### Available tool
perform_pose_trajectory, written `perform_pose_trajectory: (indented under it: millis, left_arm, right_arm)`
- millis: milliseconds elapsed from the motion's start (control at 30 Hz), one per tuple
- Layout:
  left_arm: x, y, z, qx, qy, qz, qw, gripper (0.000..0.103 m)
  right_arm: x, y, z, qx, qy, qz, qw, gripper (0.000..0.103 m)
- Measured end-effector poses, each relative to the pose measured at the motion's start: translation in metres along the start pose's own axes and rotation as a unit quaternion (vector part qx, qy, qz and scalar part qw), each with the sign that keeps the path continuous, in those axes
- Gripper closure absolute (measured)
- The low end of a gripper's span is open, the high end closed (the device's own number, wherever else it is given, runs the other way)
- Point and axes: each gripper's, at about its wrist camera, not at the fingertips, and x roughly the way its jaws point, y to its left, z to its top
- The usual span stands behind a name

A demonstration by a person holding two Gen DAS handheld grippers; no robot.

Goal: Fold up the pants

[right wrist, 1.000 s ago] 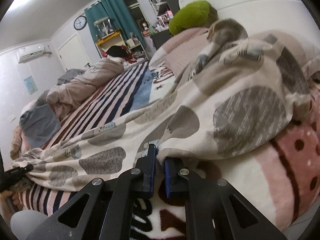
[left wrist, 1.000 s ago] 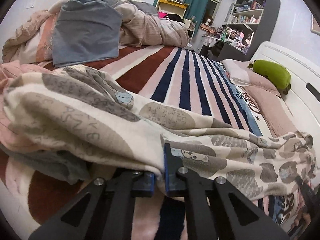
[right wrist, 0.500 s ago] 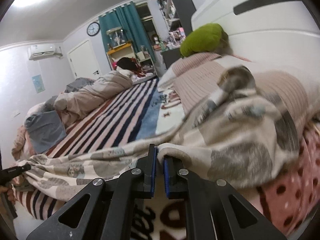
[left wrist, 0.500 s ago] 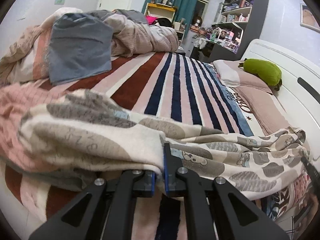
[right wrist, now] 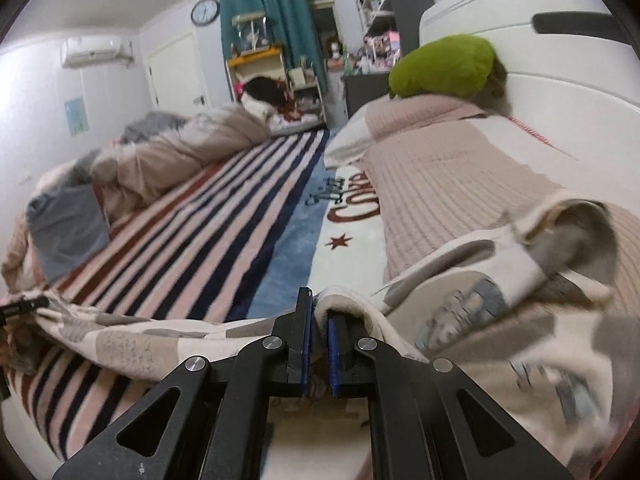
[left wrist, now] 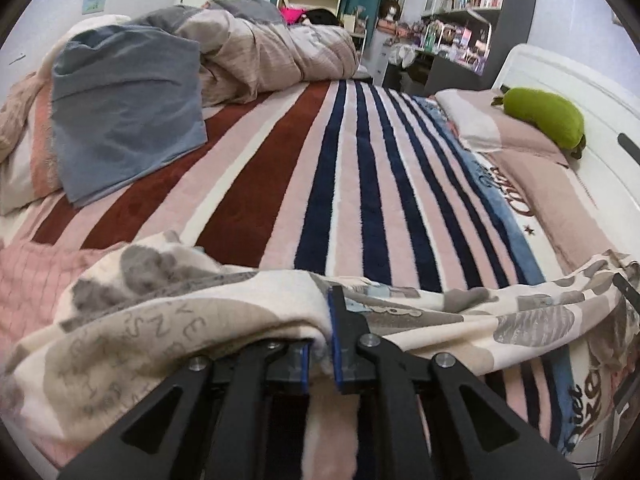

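Nearest my left camera, the left gripper [left wrist: 320,344] has its jaws opening by a sliver, yet cream fabric of the pants [left wrist: 168,336] is still wedged between the blue pads. On my right camera the right gripper [right wrist: 318,340] is clamped narrow on another edge of the same pants [right wrist: 480,320]. The garment, cream with grey blotches and small bear prints, hangs stretched between the two tools along the near edge of the bed, over the striped blanket [left wrist: 360,184].

The left view alone shows a pink checked cloth [left wrist: 32,280] under the pants on its left side. The right view alone shows the pants' far end curled up against a ribbed beige pillow [right wrist: 440,184], and the tip of the other tool at its left rim.

Farther back, both views show a grey-blue folded cloth [left wrist: 124,120], a rumpled duvet [left wrist: 272,52] and a green plush [left wrist: 544,116] by the white headboard [right wrist: 540,56]. Only the right view catches the wall clock [right wrist: 205,11] and air conditioner [right wrist: 94,50].
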Motion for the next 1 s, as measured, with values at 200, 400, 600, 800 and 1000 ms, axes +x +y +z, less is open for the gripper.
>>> perform_pose_trajectory:
  millis: [200, 400, 600, 800, 1000]
  left_arm:
    - [0.039, 0.002, 0.014, 0.015, 0.029, 0.009, 0.9994, 0.091]
    - [0.054, 0.000, 0.024, 0.037, 0.046, 0.001, 0.9982, 0.053]
    - [0.015, 0.000, 0.044, 0.037, -0.009, -0.024, 0.9990, 0.033]
    - [0.015, -0.015, 0.047, 0.088, -0.008, 0.014, 0.9960, 0.016]
    - [0.021, -0.019, 0.048, 0.082, 0.017, -0.024, 0.9962, 0.005]
  right_arm:
    - [0.048, -0.004, 0.005, -0.019, 0.044, -0.016, 0.999, 0.101]
    - [0.074, -0.008, 0.002, -0.023, 0.088, -0.023, 0.996, 0.090]
    - [0.055, -0.020, 0.020, 0.018, 0.063, 0.011, 0.998, 0.066]
    - [0.055, 0.001, 0.027, -0.035, 0.121, 0.070, 0.990, 0.034]
    - [0.031, 0.011, 0.023, -0.068, 0.128, 0.066, 0.987, 0.033]
